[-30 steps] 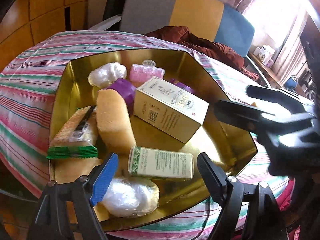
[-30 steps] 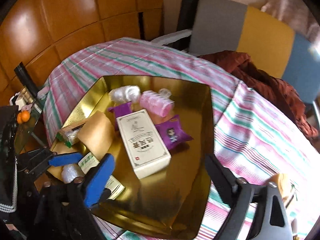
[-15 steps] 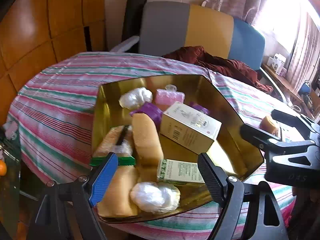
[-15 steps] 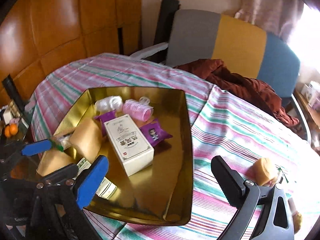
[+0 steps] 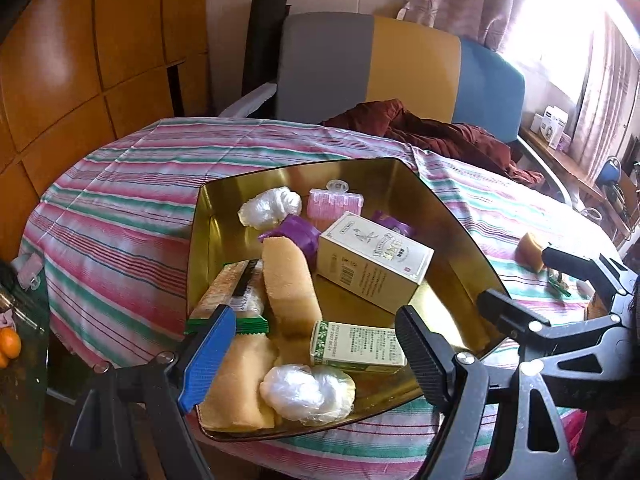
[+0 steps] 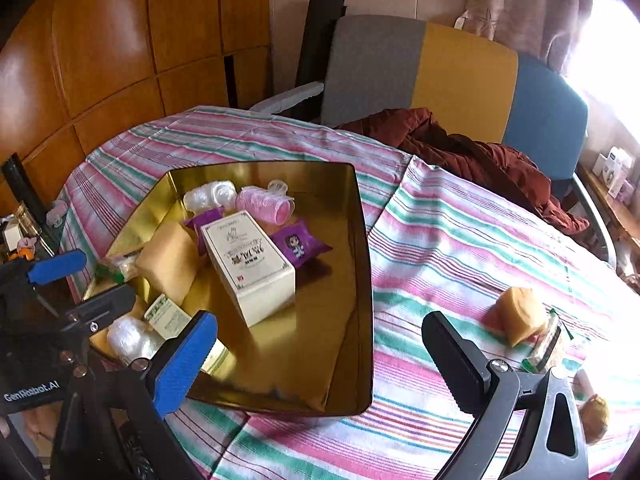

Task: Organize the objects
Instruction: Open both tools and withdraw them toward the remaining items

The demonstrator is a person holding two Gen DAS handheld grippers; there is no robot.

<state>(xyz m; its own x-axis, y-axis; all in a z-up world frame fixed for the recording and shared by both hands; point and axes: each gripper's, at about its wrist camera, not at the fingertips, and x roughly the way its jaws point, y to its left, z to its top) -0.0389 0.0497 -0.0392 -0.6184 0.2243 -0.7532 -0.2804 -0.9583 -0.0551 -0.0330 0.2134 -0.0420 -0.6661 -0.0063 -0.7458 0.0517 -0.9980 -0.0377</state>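
A gold tray (image 5: 440, 216) on the striped tablecloth holds a white box (image 5: 372, 264), a yellow sponge-like bun (image 5: 290, 280), a small green-and-white box (image 5: 356, 346), a plastic-wrapped white lump (image 5: 308, 394), a pink roller (image 5: 335, 202) and purple packets. My left gripper (image 5: 314, 316) hovers open above the tray's near end, gripping nothing. My right gripper (image 6: 320, 320) stands wide open over the tray's right rim (image 6: 362, 248), empty. On the cloth to its right lie a yellow bun (image 6: 520, 314) and a green-edged wrapped pack (image 6: 546, 346).
A chair (image 6: 460, 76) with grey, yellow and blue panels stands behind the table, a dark red garment (image 6: 472, 152) draped over it onto the cloth. A brownish item (image 6: 596, 418) lies at the far right. Wooden wall panels stand at left, and oranges (image 5: 8, 344) sit low beside the table.
Both grippers have drawn back and up from the tray, so more of the table shows. The right one has shifted to the right, bringing the bun on the cloth into view.
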